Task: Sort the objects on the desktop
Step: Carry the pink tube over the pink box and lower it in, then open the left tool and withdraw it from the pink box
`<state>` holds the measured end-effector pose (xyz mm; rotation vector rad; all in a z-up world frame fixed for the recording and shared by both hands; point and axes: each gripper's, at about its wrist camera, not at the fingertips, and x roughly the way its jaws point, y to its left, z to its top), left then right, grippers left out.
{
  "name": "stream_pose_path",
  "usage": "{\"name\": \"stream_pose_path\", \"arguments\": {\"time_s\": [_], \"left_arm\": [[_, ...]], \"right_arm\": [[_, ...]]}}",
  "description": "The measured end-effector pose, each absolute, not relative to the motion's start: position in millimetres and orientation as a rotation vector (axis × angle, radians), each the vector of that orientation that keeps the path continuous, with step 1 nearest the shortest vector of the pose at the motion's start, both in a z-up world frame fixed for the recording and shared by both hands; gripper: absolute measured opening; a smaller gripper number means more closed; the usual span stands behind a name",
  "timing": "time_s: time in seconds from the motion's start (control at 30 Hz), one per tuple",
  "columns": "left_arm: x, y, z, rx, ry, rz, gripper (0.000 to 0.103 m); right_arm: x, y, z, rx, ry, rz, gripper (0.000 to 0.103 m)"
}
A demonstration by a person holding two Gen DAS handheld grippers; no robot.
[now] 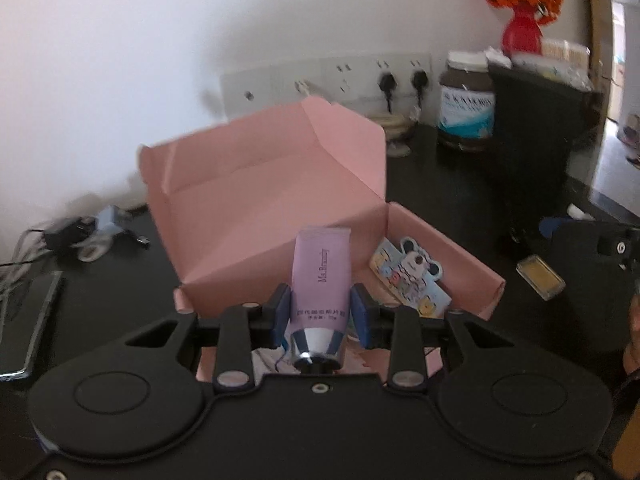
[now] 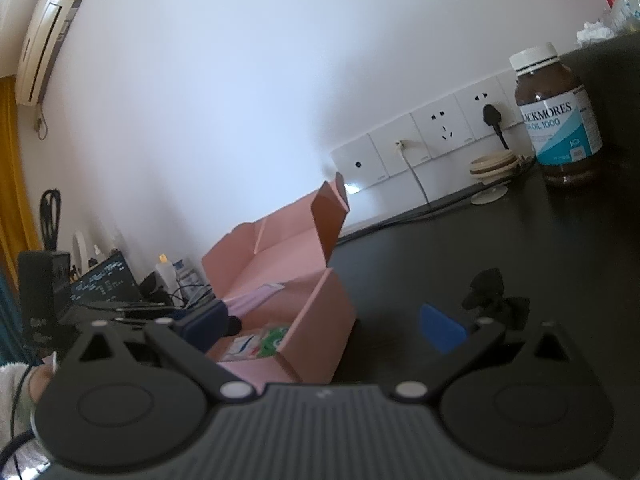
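Observation:
My left gripper (image 1: 320, 316) is shut on a lilac tube (image 1: 322, 276). Its silver cap end points back at the camera and its flat end points forward. The tube hangs over the open pink cardboard box (image 1: 440, 256), whose lid stands upright behind it. A cartoon-printed card (image 1: 412, 276) lies inside the box to the right of the tube. In the right wrist view the pink box (image 2: 320, 320) sits ahead and to the left, with the lilac tube (image 2: 256, 300) over it and a green-and-white packet (image 2: 264, 342) inside. My right gripper (image 2: 324, 328) is open and holds nothing.
A brown supplement bottle (image 1: 466, 108) (image 2: 560, 120) stands by the wall sockets. A tall black container (image 1: 536, 140) and a red vase of orange flowers (image 1: 520, 32) are at the right. A small yellow case (image 1: 540, 276), a phone (image 1: 28, 320), cables (image 1: 80, 236) and a black clump (image 2: 492, 292) lie on the dark desk.

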<state>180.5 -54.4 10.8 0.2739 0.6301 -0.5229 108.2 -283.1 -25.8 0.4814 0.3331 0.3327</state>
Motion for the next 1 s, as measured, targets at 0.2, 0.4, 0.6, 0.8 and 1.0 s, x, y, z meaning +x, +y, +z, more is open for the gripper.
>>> {"name": "stream_pose_path", "arguments": {"time_s": [0.2, 0.4, 0.6, 0.8, 1.0], "left_arm": [[187.6, -56.3, 6.4, 0.306, 0.666, -0.571, 0.033], [183.8, -59.1, 6.2, 0.417, 0.694, -0.584, 0.033], [183.6, -55.0, 6.4, 0.449, 0.711, -0.550, 0.034], [188.6, -52.5, 6.6, 0.427, 0.755, -0.525, 0.035], [196.9, -49.3, 7.2, 0.392, 0.823, -0.518, 0.036]], "right_arm": [[108.7, -283.6, -26.3, 0.487, 0.335, 0.331, 0.102], [110.1, -284.8, -27.0, 0.493, 0.341, 0.337, 0.102], [109.9, -284.5, -27.3, 0.494, 0.344, 0.339, 0.102], [110.1, -284.8, -27.2, 0.496, 0.346, 0.339, 0.102], [110.1, -285.7, -27.3, 0.500, 0.348, 0.339, 0.102]]}}
